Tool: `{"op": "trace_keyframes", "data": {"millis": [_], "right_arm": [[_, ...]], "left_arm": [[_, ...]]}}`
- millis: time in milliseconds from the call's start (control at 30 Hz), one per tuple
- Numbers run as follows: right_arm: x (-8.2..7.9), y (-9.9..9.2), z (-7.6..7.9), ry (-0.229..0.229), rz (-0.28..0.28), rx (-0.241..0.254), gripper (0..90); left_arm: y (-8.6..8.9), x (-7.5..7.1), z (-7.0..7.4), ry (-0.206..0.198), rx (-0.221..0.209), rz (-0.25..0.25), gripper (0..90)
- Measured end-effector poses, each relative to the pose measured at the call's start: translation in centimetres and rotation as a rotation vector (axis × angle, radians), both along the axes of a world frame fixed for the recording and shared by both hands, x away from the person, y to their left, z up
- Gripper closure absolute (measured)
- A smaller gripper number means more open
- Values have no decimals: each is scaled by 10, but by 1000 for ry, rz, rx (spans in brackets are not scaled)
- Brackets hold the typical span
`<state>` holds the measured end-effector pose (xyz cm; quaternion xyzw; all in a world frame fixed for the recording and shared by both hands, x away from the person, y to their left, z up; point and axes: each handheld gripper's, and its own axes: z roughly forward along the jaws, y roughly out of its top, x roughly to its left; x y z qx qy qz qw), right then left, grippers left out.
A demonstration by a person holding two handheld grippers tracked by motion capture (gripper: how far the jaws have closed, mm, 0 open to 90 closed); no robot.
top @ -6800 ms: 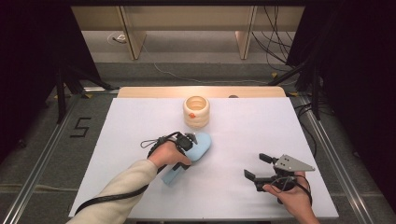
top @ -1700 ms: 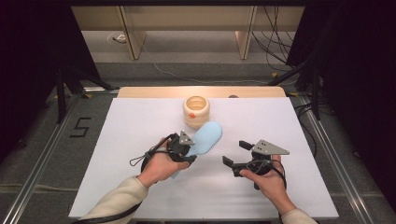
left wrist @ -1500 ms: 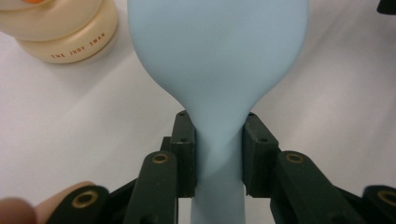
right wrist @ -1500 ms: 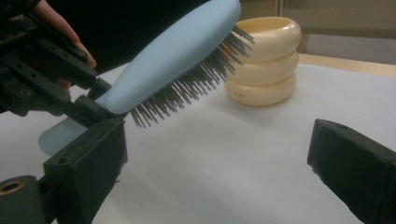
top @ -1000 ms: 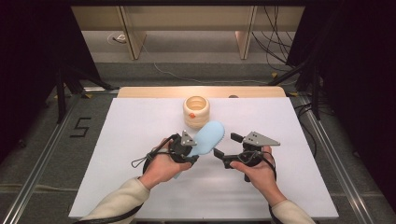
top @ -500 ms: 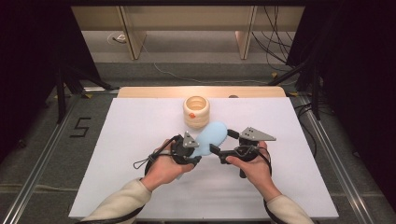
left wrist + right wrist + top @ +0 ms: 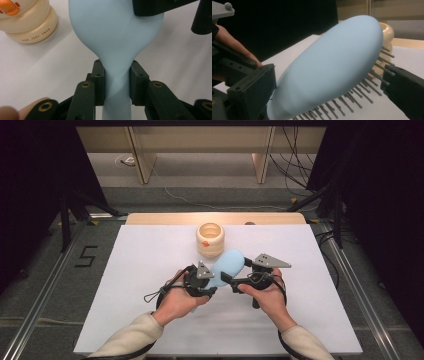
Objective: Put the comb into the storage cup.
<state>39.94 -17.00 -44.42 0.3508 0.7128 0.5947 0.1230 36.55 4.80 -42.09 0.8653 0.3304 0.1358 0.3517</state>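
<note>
A light blue hairbrush [image 7: 227, 265] is lifted off the white table, and my left gripper [image 7: 212, 282] is shut on its narrow neck. In the left gripper view both pads press the neck [image 7: 117, 82] while the oval head [image 7: 115, 30] reaches away. My right gripper [image 7: 236, 269] has come in from the right. Its jaws have just been opening and now stand wide on either side of the brush head [image 7: 332, 67], one by the smooth back and one at the bristle tips, without pinching it. A cream jar [image 7: 210, 240] stands just beyond.
The white sheet [image 7: 140, 270] covers the table, with a bare wooden strip [image 7: 165, 218] at its far edge. In the left gripper view the jar [image 7: 27, 22] stands close on the left of the brush. Dark stands and cables flank the table.
My right gripper has moved left to the brush, and its jaws now straddle the head. The left hand has held the brush still.
</note>
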Motion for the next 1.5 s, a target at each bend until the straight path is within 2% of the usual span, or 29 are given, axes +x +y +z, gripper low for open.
{"op": "trace_keyframes", "data": {"millis": [267, 467, 733, 1033, 1333, 1500], "right_arm": [[7, 8, -1, 20, -1, 18, 13], [10, 13, -2, 32, 3, 36, 50], [10, 15, 0, 40, 10, 58, 166], [9, 16, 3, 45, 7, 86, 256], [5, 16, 13, 46, 15, 133, 376], [2, 17, 20, 28, 31, 148, 436]], "left_arm": [[0, 0, 0, -3, -13, 7, 696], [0, 0, 0, -8, -20, 4, 696], [0, 0, 0, -15, -36, 14, 696], [1, 1, 0, -11, -61, 18, 695], [1, 1, 2, -44, -86, 22, 695], [1, 1, 3, -64, -96, 17, 693]]}}
